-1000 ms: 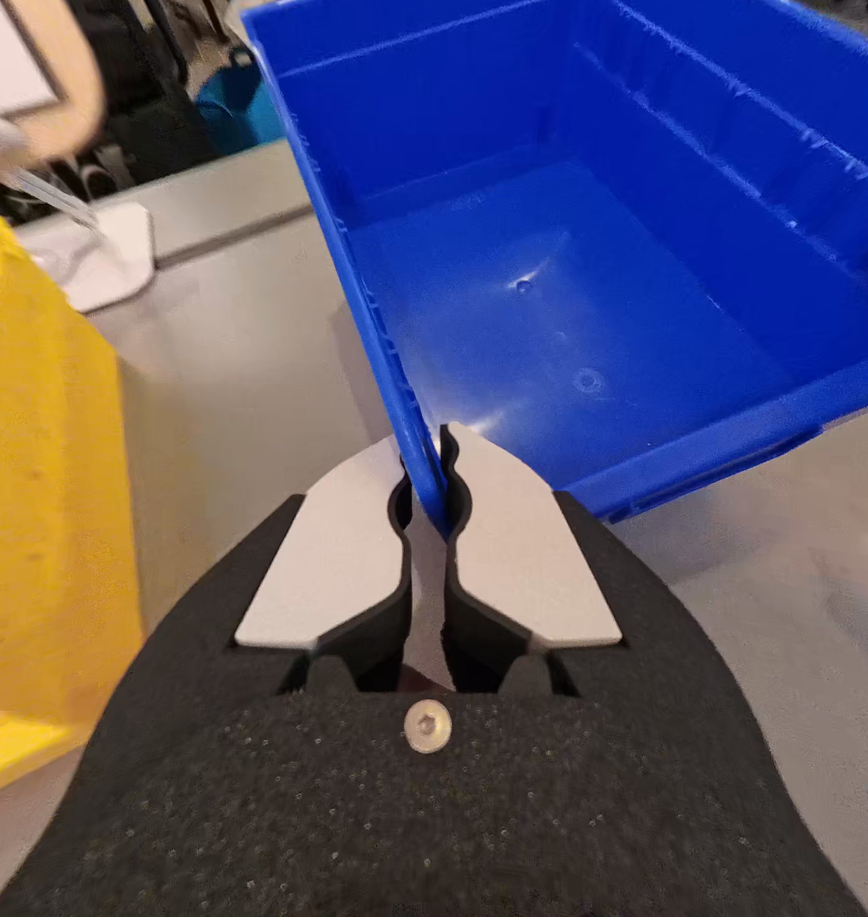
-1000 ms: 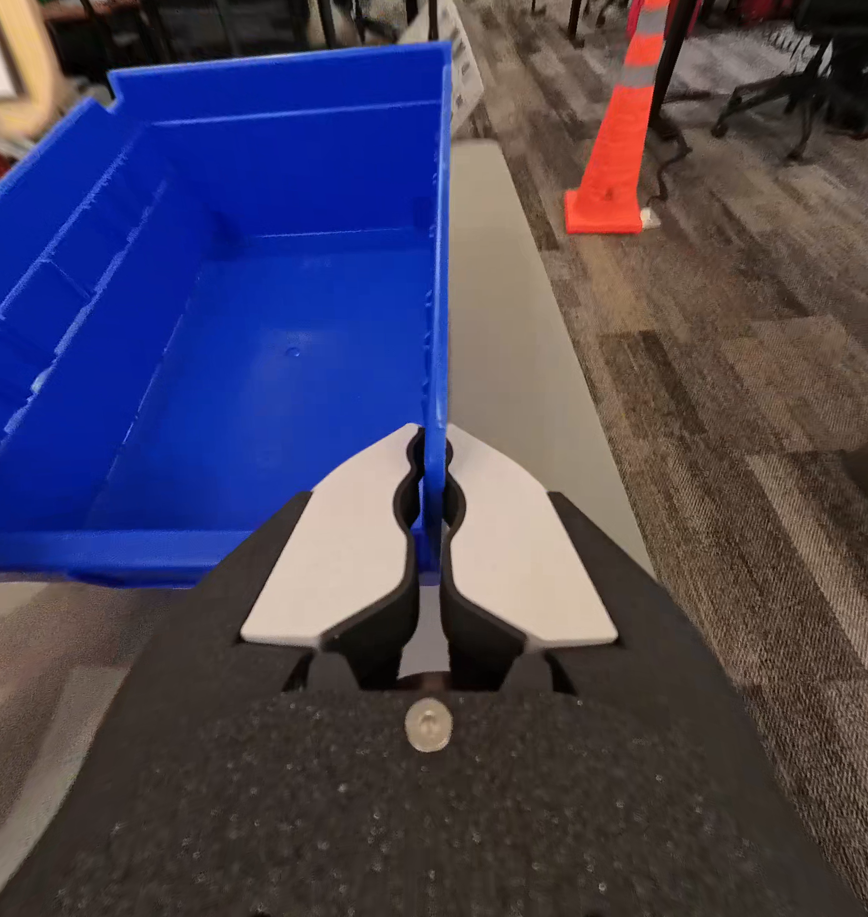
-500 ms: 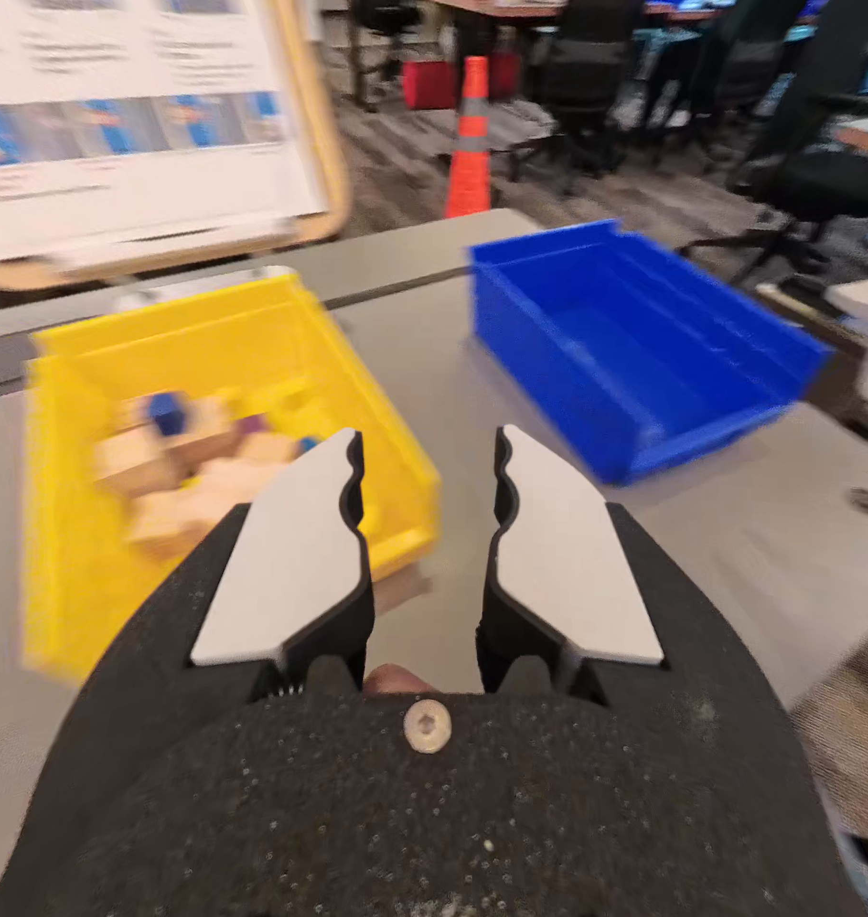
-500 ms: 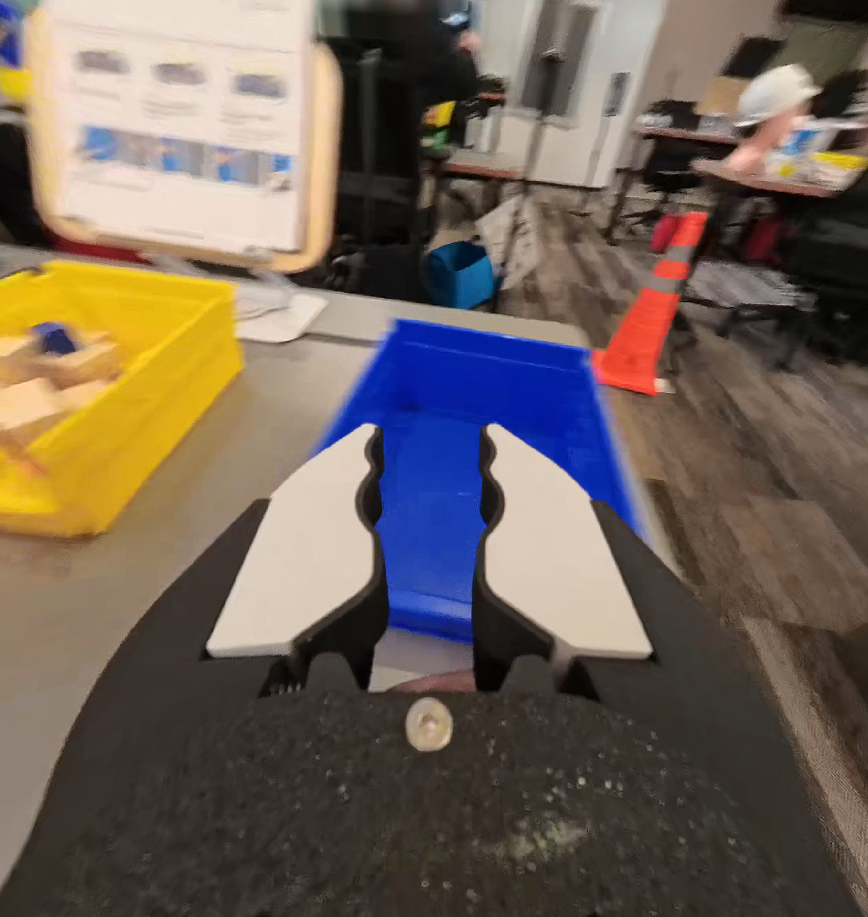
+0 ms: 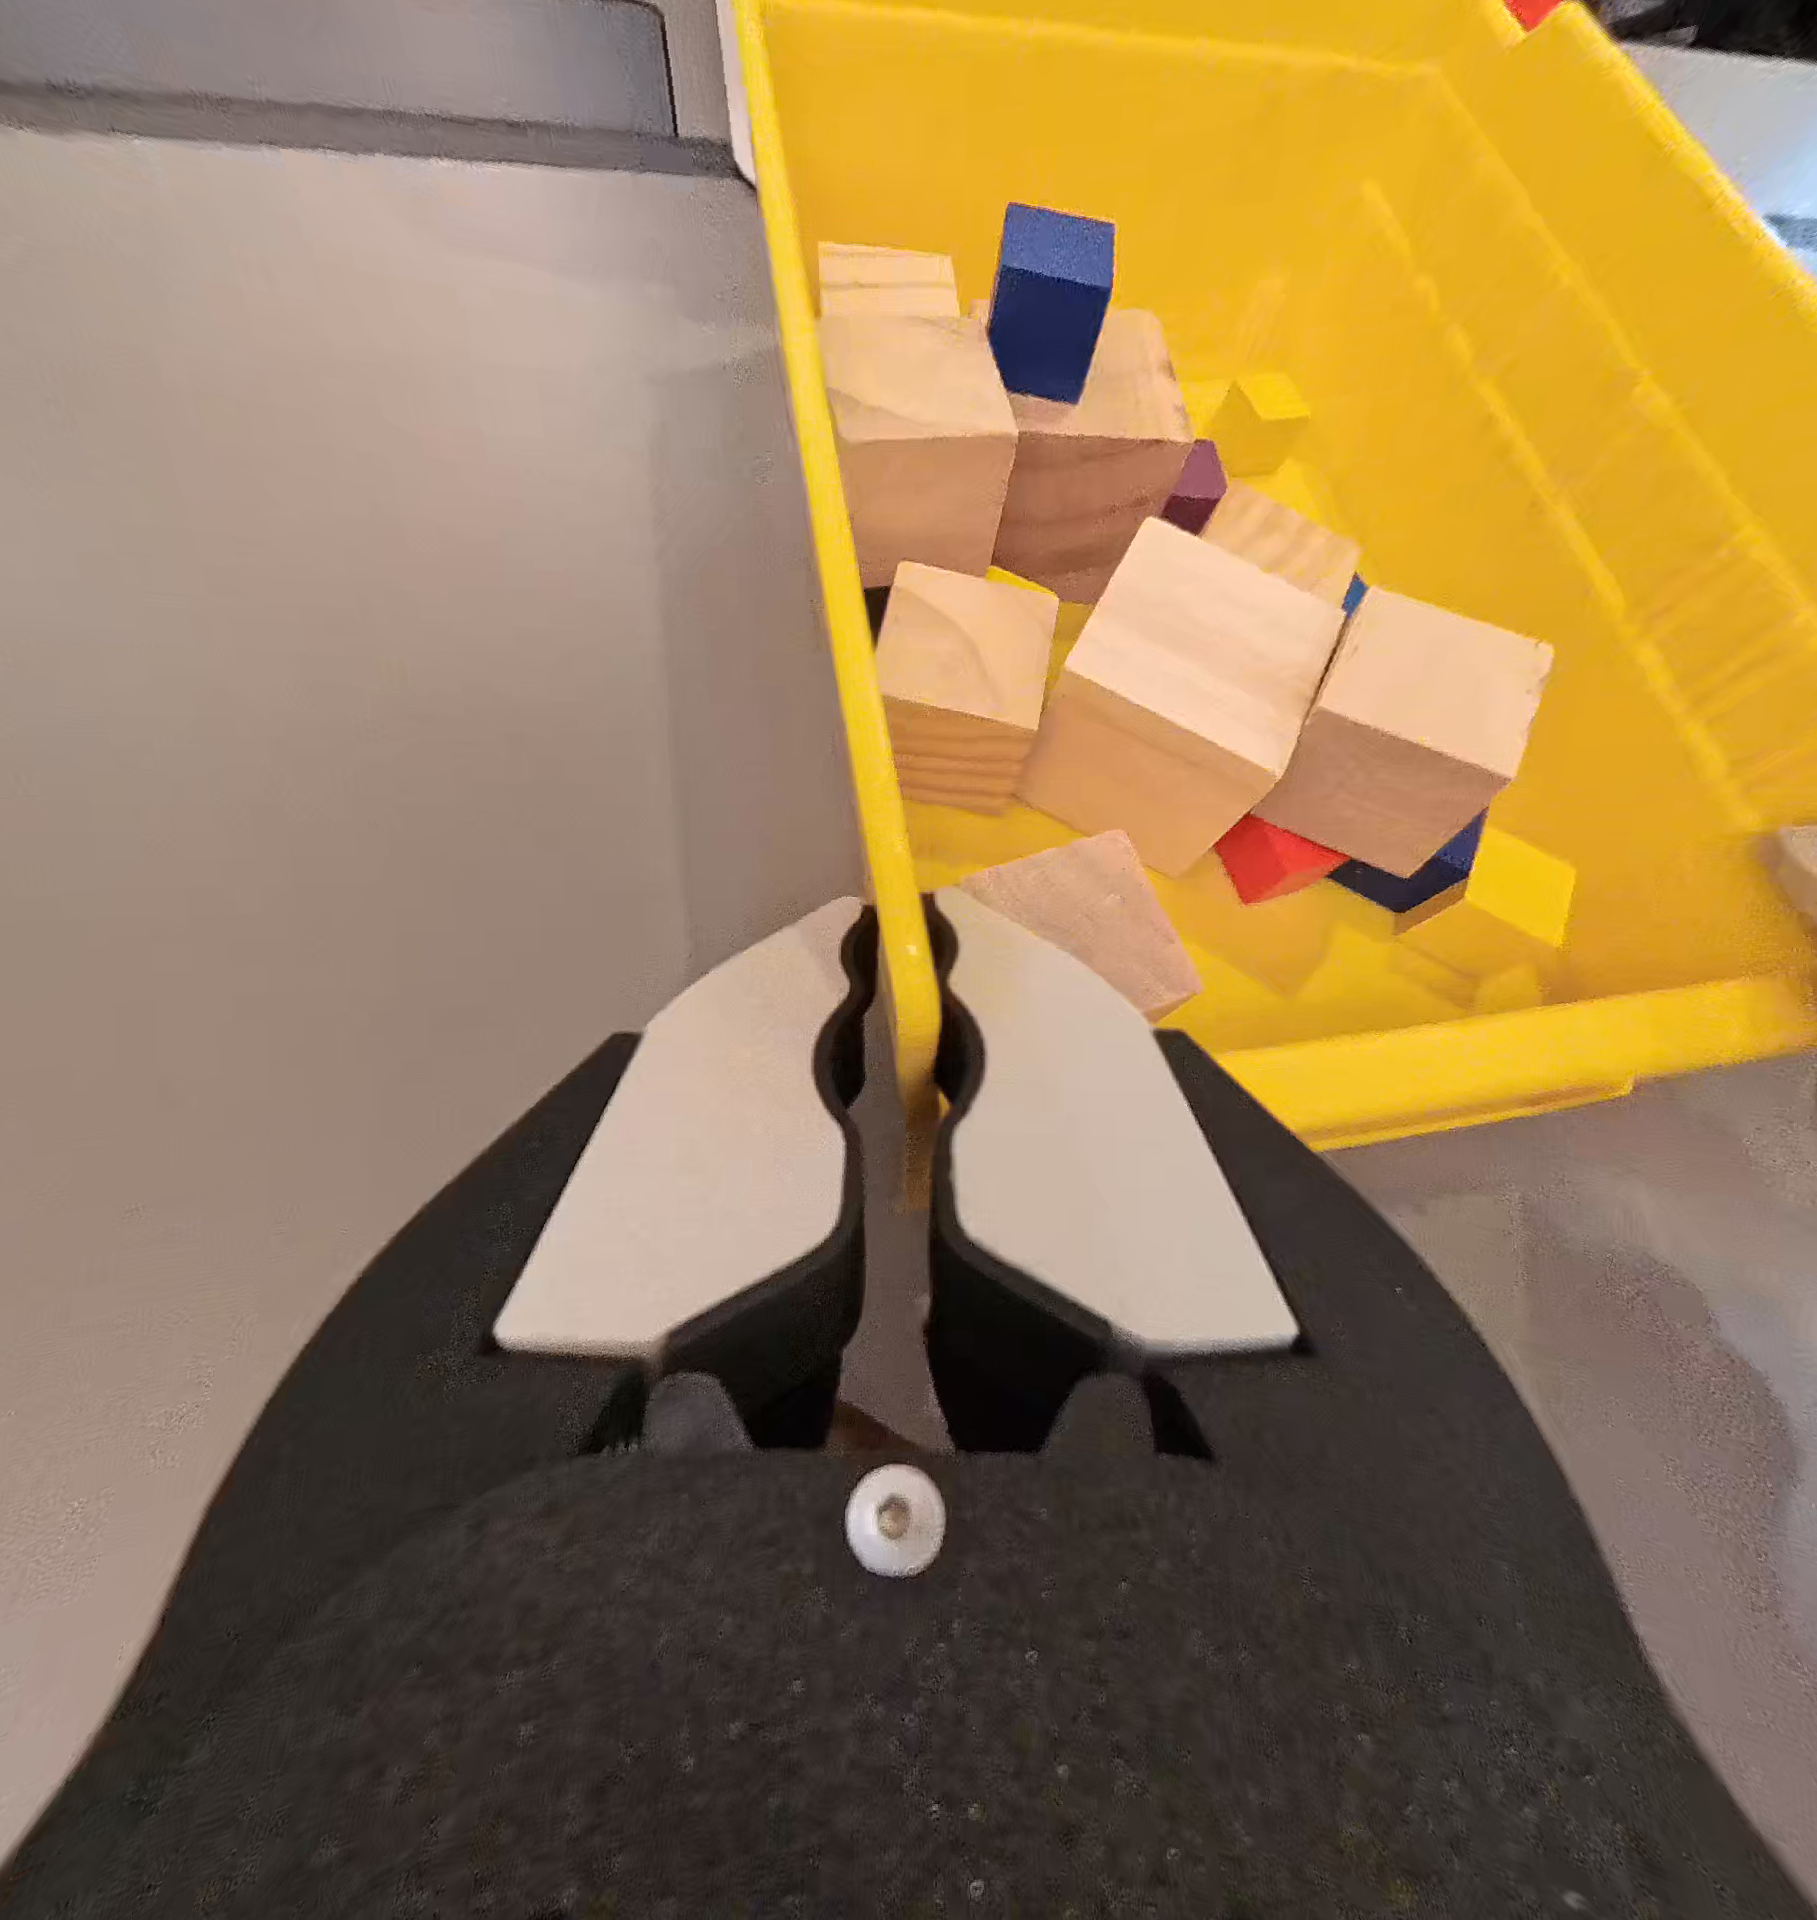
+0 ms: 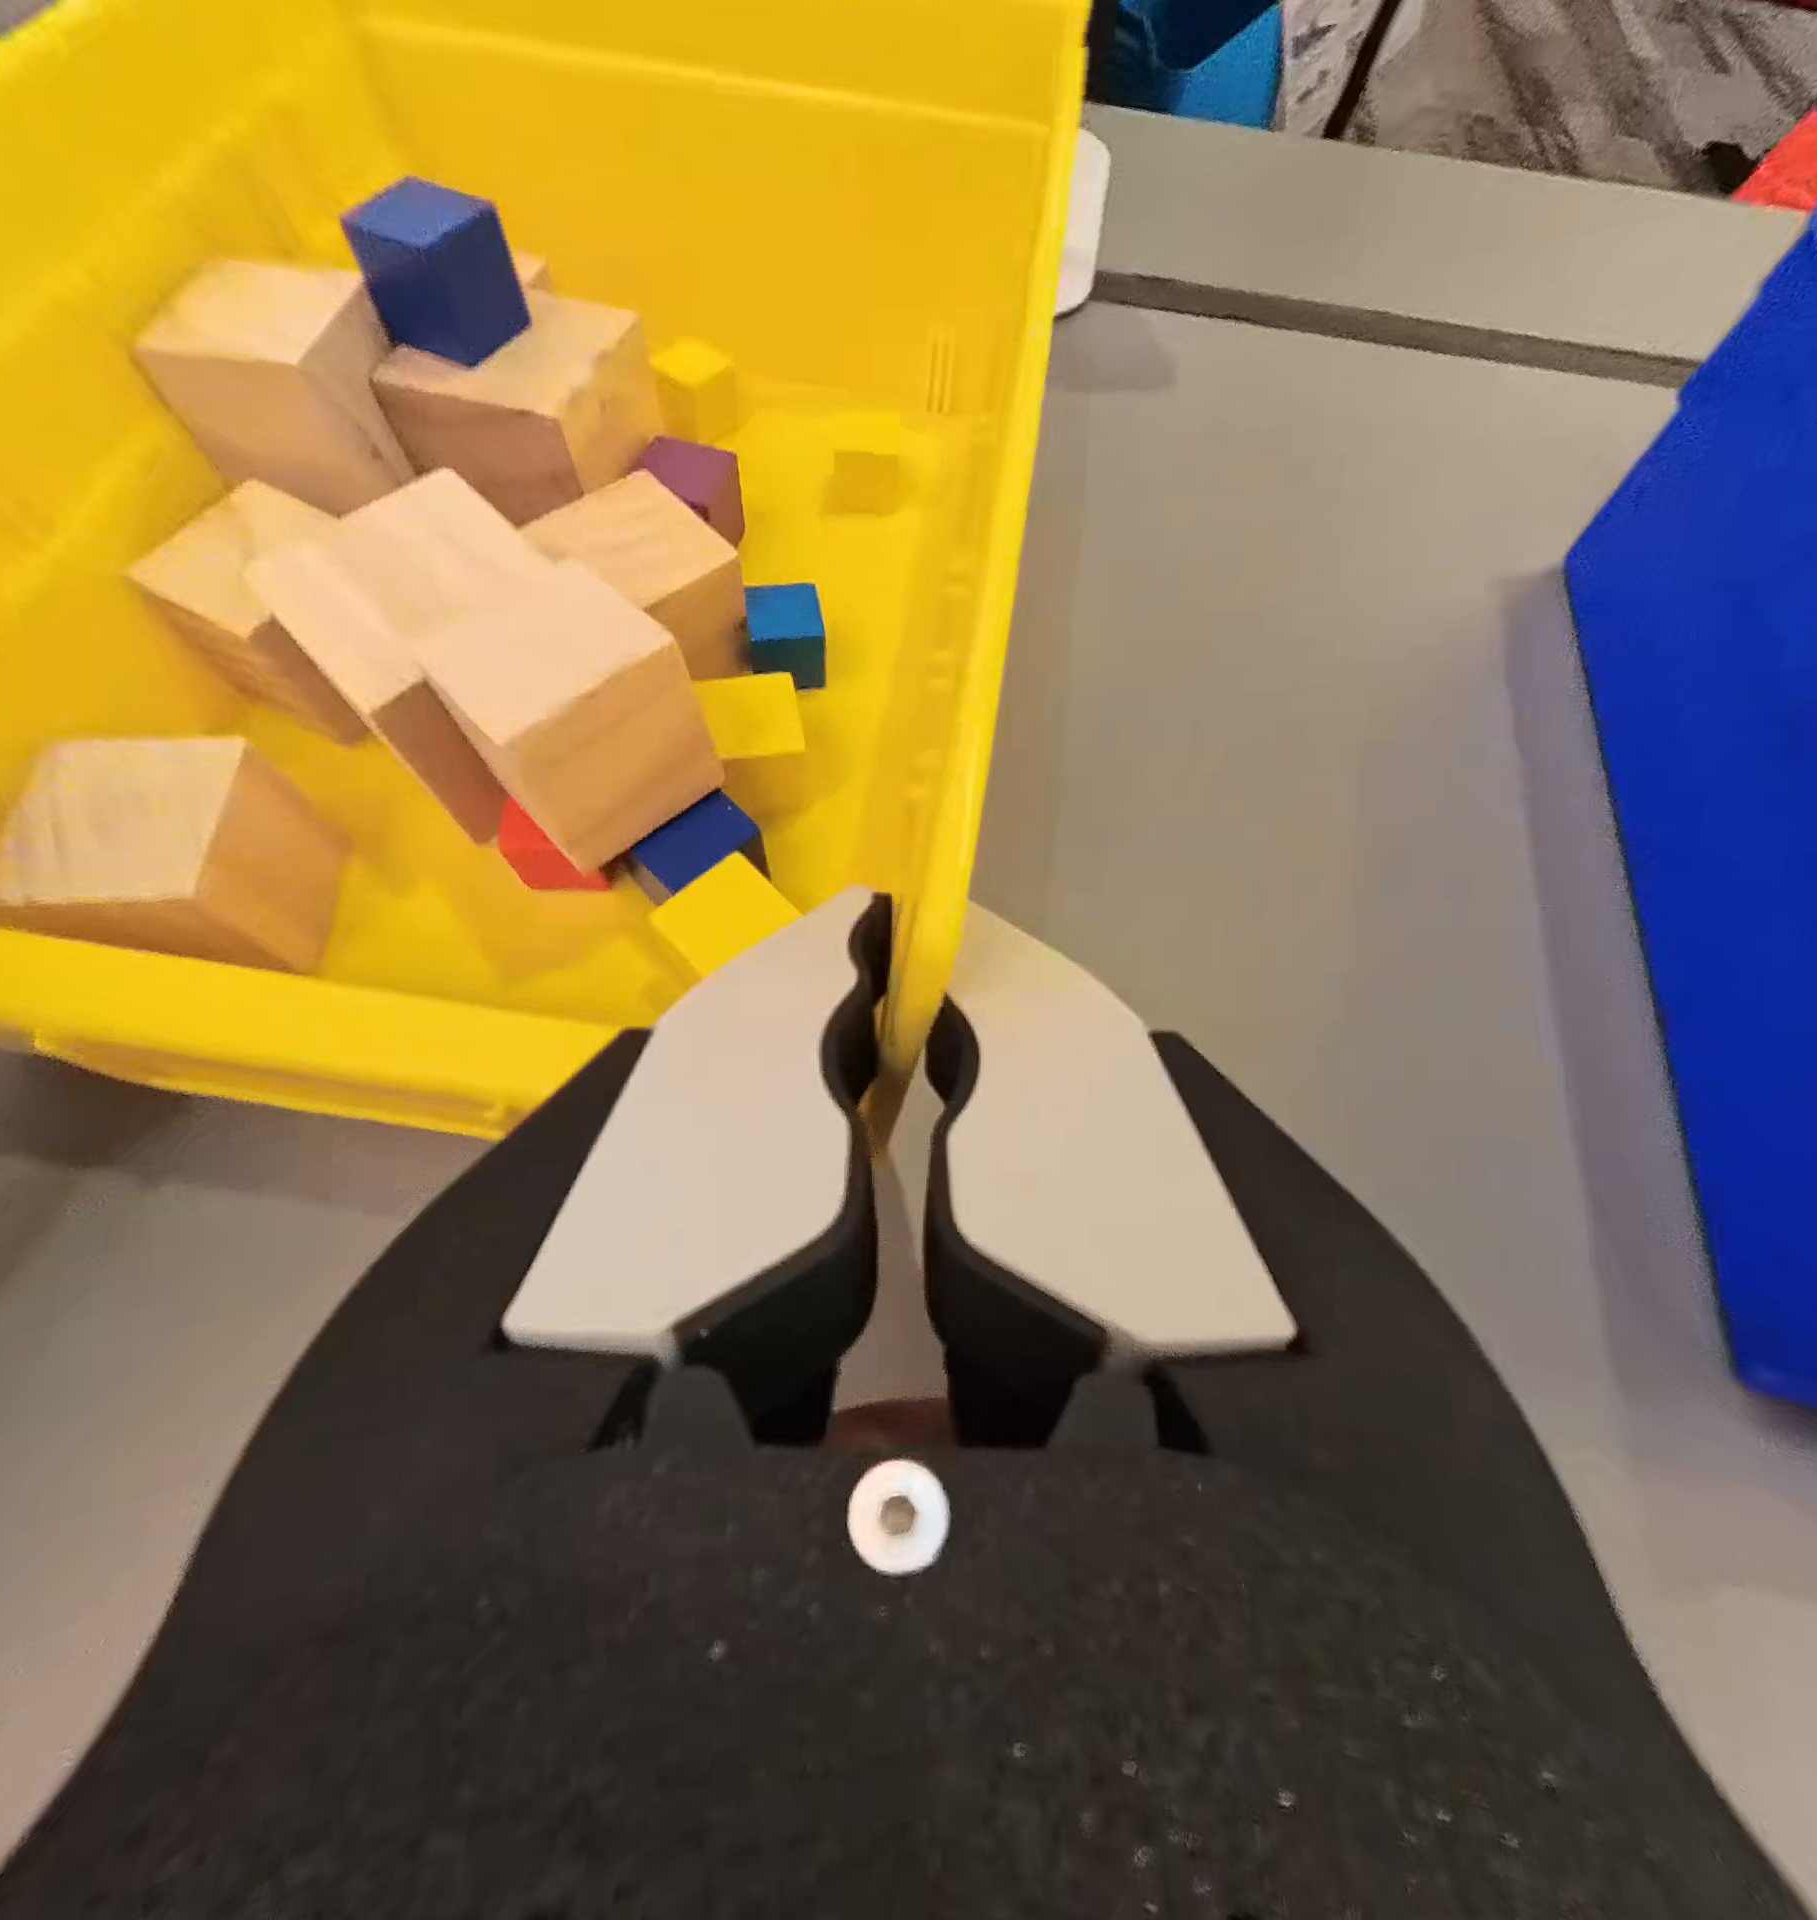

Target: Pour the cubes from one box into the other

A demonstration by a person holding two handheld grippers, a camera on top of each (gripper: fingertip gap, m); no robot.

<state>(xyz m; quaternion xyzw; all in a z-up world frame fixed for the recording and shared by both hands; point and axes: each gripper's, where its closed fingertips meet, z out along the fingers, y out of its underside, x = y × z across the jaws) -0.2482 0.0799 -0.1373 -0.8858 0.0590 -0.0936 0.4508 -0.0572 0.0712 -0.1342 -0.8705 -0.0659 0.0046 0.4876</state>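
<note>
Both grippers clamped on the yellow box (image 5: 1299, 156): left gripper (image 5: 899, 940) fingers pinched on its left wall, right gripper (image 6: 909, 940) fingers pinched on its right wall. Cubes (image 6: 488, 623) all heaped inside, none poured. Blue box (image 6: 1756, 831) waiting near the counter's (image 6: 1299, 675) right edge, seemingly empty, interior hidden. Lift, carry and tip all left.

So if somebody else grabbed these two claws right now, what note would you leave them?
Left claw: shut on the left wall of the yellow box.
Right claw: shut on its right wall.
Cubes: all in the yellow box, wooden and coloured, in a heap.
Blue box: on the table, to the right.
Done: both grips.
Left: lift, carry over the blue box, tip the cubes in.
</note>
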